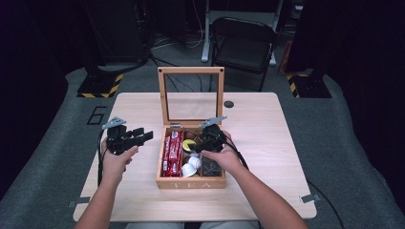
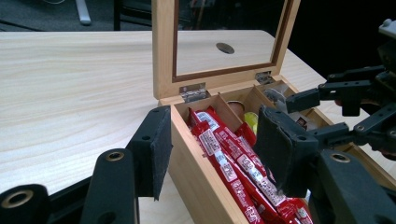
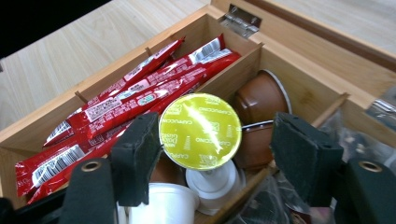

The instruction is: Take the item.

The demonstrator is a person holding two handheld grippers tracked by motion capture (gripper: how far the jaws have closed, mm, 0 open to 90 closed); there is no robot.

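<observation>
A: Where is the right gripper [image 1: 206, 141]?

B: It hangs over the middle compartment of the wooden tea box [image 1: 191, 182], which stands with its glass lid [image 1: 191, 95] upright on the table [image 1: 267, 138]. In the right gripper view its jaws stand spread with a yellow-topped capsule [image 3: 201, 131] between them. The left pad [image 3: 137, 154] sits just at the capsule's edge; the other pad stands clear of it, so the capsule is not pinched.

A: What lies around that capsule?

B: Brown capsules [image 3: 261, 98] sit behind it, white ones [image 3: 212, 179] beneath and in front. Red sachets [image 3: 135, 102] fill the long compartment beside them.

A: And the left gripper [image 1: 131, 138]?

B: It hovers above the table, just off the box's left side. In the left gripper view its jaws stand partly spread with nothing between them; the box's corner and the sachets [image 2: 233, 163] show beyond.
</observation>
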